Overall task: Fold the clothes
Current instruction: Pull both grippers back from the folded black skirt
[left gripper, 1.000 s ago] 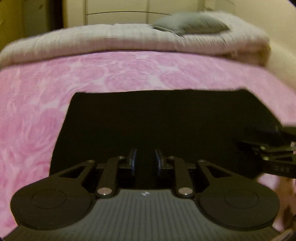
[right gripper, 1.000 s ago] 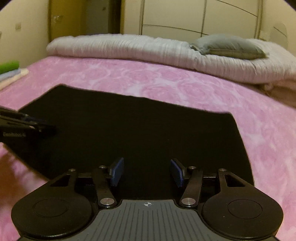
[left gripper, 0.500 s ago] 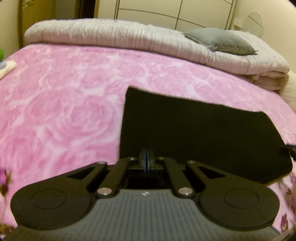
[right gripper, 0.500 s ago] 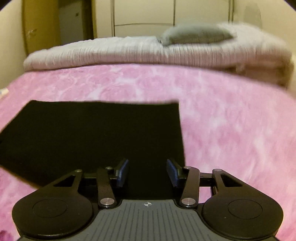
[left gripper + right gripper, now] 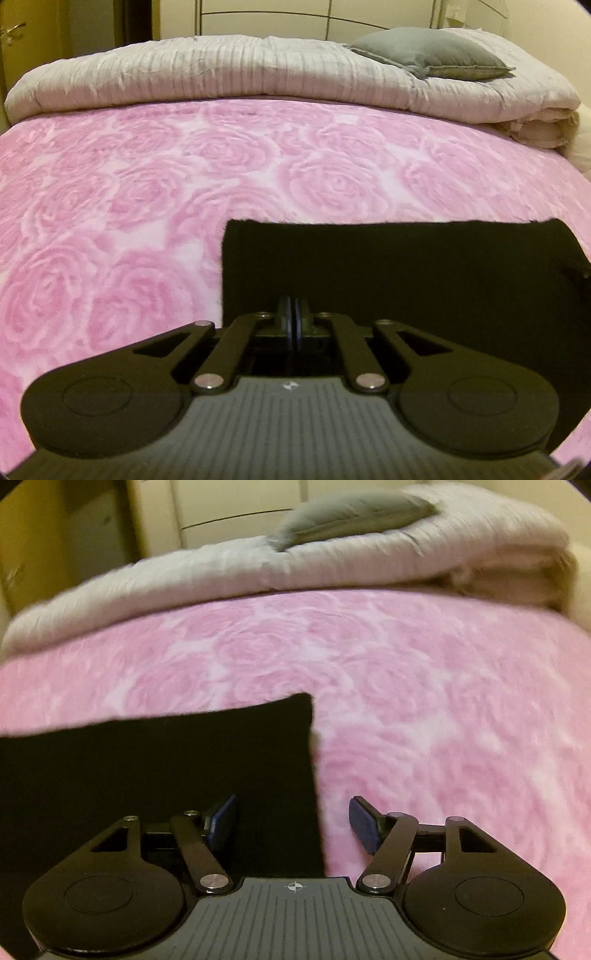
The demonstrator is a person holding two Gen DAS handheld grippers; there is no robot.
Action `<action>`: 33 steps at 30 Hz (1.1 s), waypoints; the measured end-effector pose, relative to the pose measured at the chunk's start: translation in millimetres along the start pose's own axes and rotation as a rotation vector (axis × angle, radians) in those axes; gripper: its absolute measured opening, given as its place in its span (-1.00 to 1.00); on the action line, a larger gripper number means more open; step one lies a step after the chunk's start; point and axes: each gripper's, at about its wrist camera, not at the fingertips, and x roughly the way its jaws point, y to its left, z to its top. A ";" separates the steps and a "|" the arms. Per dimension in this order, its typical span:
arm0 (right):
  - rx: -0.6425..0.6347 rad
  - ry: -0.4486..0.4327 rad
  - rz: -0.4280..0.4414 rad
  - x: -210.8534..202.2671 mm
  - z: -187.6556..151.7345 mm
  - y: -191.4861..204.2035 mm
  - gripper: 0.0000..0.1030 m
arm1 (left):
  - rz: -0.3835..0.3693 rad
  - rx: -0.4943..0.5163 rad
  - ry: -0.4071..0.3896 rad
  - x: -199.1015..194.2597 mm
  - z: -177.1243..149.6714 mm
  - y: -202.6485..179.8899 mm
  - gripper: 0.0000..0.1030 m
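Black garment [image 5: 424, 280] lies flat on pink rose bedspread [image 5: 184, 184]; fabric so dark you see no folds or seams. Its right end cut off by left view's frame edge, left end by right view's.

Your left tool [image 5: 294, 321]: jaws fully closed near garment's left edge; whether cloth pinched between pads, cannot tell.

Your right tool [image 5: 293, 821]: jaws opening, wide apart, straddling garment's right edge, pads gripping nothing. Right view blurred.

Grey quilt [image 5: 221, 74] and grey pillow [image 5: 432, 55] at bed's far end.
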 end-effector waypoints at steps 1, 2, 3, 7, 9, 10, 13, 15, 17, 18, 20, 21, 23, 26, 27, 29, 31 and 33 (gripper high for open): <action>-0.021 -0.020 -0.019 -10.5 -0.5 3.6 0.24 | 0.009 0.002 -0.001 -3.5 1.3 0.2 -0.90; -0.051 -0.041 -0.037 -22.4 -2.5 8.4 0.21 | 0.024 0.015 -0.013 -14.9 -1.6 -2.0 -0.90; -0.070 -0.064 -0.048 -35.9 -5.2 12.7 0.20 | 0.036 0.022 -0.021 -27.8 -6.9 -4.4 -0.90; -0.080 -0.138 0.033 -91.0 -21.7 29.5 0.20 | 0.012 -0.035 -0.025 -70.7 -34.3 -10.2 -0.90; -0.097 -0.126 0.063 -105.6 -36.2 40.7 0.20 | 0.011 -0.053 -0.010 -81.3 -52.6 -14.6 -0.89; -0.107 -0.099 0.060 -103.4 -43.2 44.1 0.20 | 0.011 -0.061 -0.002 -86.2 -62.0 -16.9 -0.87; -0.113 -0.019 0.053 -90.1 -65.0 49.1 0.19 | 0.043 -0.113 0.018 -82.5 -83.8 -14.1 -0.87; -0.089 -0.012 0.055 -83.9 -73.0 45.9 0.19 | 0.059 -0.134 0.029 -86.9 -82.7 -15.1 -0.87; -0.083 0.021 0.037 -89.8 -65.6 49.3 0.18 | 0.085 -0.125 0.044 -96.7 -77.4 -22.0 -0.87; -0.073 0.032 0.027 -95.3 -63.3 51.9 0.18 | 0.087 -0.131 0.049 -104.0 -78.0 -26.2 -0.86; -0.054 0.036 0.026 -111.1 -65.9 56.9 0.17 | 0.085 -0.149 0.058 -118.8 -80.7 -34.5 -0.86; -0.045 0.031 0.041 -121.2 -69.8 60.4 0.17 | 0.084 -0.158 0.063 -126.2 -82.1 -38.6 -0.83; -0.029 0.041 0.061 -137.0 -78.9 67.6 0.17 | 0.089 -0.166 0.089 -140.5 -92.1 -49.8 -0.79; -0.021 0.088 0.059 -154.5 -98.0 79.6 0.17 | 0.083 -0.175 0.124 -159.6 -106.5 -63.7 -0.69; -0.023 0.102 0.054 -159.5 -102.9 82.3 0.17 | 0.086 -0.176 0.131 -166.3 -111.0 -67.5 -0.62; -0.022 0.118 0.047 -170.4 -110.4 86.1 0.17 | 0.104 -0.171 0.136 -180.9 -118.5 -74.6 -0.54; -0.015 0.118 0.041 -183.8 -114.1 87.9 0.18 | 0.129 -0.163 0.136 -194.9 -123.1 -80.9 -0.48; -0.007 0.113 0.033 -197.3 -116.5 89.4 0.18 | 0.152 -0.154 0.127 -209.6 -126.5 -86.7 -0.47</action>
